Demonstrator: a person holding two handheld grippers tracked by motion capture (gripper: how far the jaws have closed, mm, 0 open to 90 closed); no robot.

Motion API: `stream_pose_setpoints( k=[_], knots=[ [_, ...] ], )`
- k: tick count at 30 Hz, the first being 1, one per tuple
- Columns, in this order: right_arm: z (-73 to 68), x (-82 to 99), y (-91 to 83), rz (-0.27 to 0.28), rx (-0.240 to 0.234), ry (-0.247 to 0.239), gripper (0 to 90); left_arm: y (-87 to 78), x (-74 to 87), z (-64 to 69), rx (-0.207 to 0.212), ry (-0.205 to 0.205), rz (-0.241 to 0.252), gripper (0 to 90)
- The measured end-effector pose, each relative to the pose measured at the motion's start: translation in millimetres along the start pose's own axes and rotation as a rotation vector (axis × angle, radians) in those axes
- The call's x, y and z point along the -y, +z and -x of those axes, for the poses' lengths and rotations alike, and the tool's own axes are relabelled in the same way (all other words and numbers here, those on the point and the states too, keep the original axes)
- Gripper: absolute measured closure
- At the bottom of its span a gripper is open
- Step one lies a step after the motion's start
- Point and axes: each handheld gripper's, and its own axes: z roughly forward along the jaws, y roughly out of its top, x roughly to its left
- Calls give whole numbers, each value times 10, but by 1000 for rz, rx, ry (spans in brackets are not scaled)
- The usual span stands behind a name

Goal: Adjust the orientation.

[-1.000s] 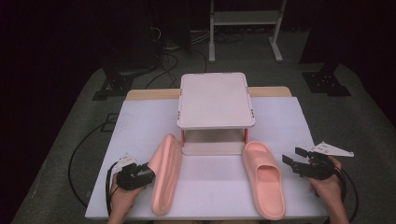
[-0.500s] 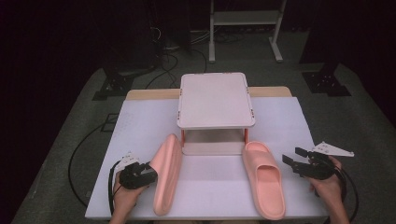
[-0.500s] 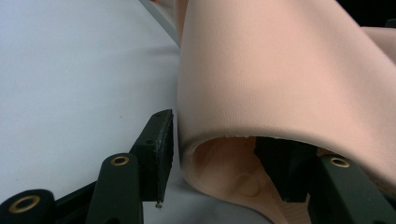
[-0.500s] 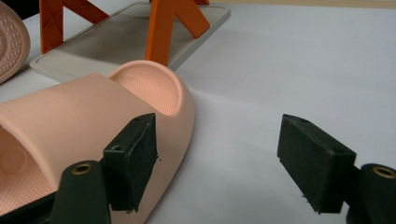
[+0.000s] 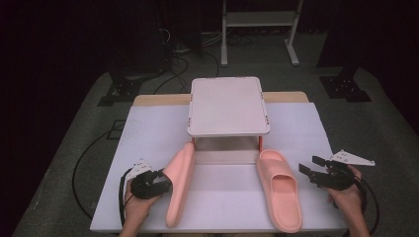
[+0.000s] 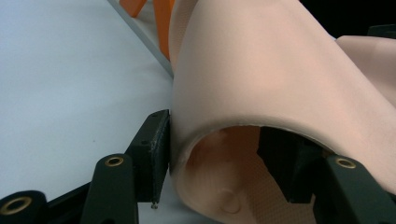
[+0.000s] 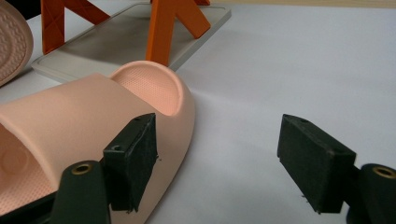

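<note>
Two pink slippers lie on the white table [image 5: 148,133]. The left slipper [image 5: 179,182] stands tipped on its edge, sole toward the right. My left gripper [image 5: 160,183] is at its side, the jaws astride the strap [image 6: 261,79]. One pad [image 6: 156,154] touches the strap's outside. The other pad sits inside the slipper with a gap to the strap wall. These jaws have just opened a little. The right slipper [image 5: 279,190] lies flat, sole down [image 7: 70,126]. My right gripper [image 5: 310,166] stands open just right of it, with bare table between its pads [image 7: 217,158].
A small white shelf [image 5: 228,106] on orange legs [image 7: 161,32] stands at the table's middle, over a grey base tray [image 7: 112,46]. Cables trail off the left edge. A metal stand [image 5: 259,29] stands on the dark floor beyond.
The left gripper has edged slightly toward the tipped slipper, which stays on its edge. The right gripper and right slipper have not moved.
</note>
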Motion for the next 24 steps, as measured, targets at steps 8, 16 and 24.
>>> stream_pose_setpoints(
  k=[8,16,24],
  knots=[
    [-2,0,-1,1,-3,-3,280,7,-12,21,10,5,3,430],
    [-2,-5,-20,3,-4,1,280,23,-23,57,17,7,11,422],
    [-7,-18,-49,11,-10,-6,280,99,-44,93,31,13,0,416]
  ],
)
